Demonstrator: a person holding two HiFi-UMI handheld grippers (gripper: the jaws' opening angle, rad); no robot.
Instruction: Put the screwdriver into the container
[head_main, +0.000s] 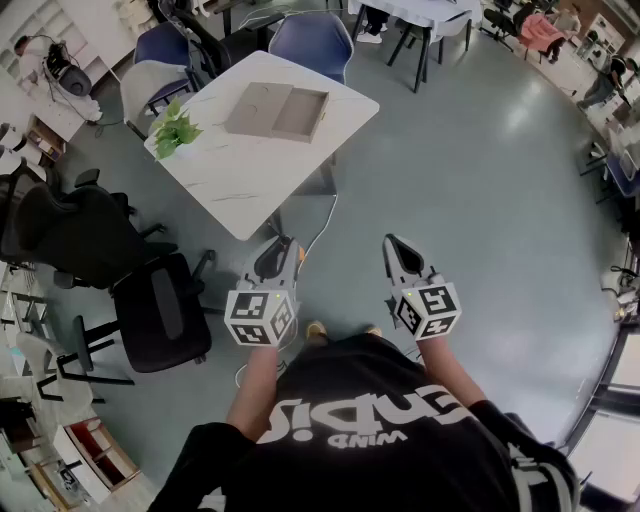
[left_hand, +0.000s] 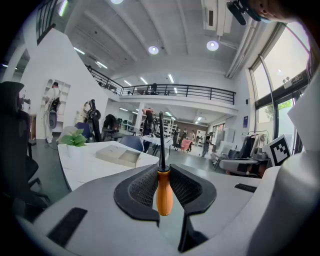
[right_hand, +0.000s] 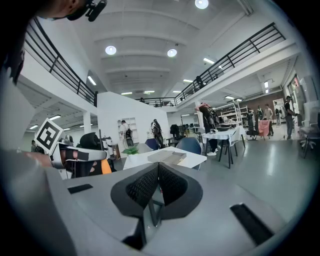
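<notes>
Left gripper (left_hand: 162, 172): its jaws are clamped on the orange handle of the screwdriver (left_hand: 164, 192), whose dark shaft stands upright. Only the left gripper view shows this grip clearly.
Right gripper (right_hand: 158, 172): the jaws are pressed together with nothing between them.
Container (head_main: 276, 111): a shallow tan box on the white table (head_main: 250, 185), well apart from both grippers.
Head view only: it shows both grippers held over the grey floor (head_main: 480, 200), short of the table.
Plant (head_main: 175, 130): it stands at the table's corner, near the container.
</notes>
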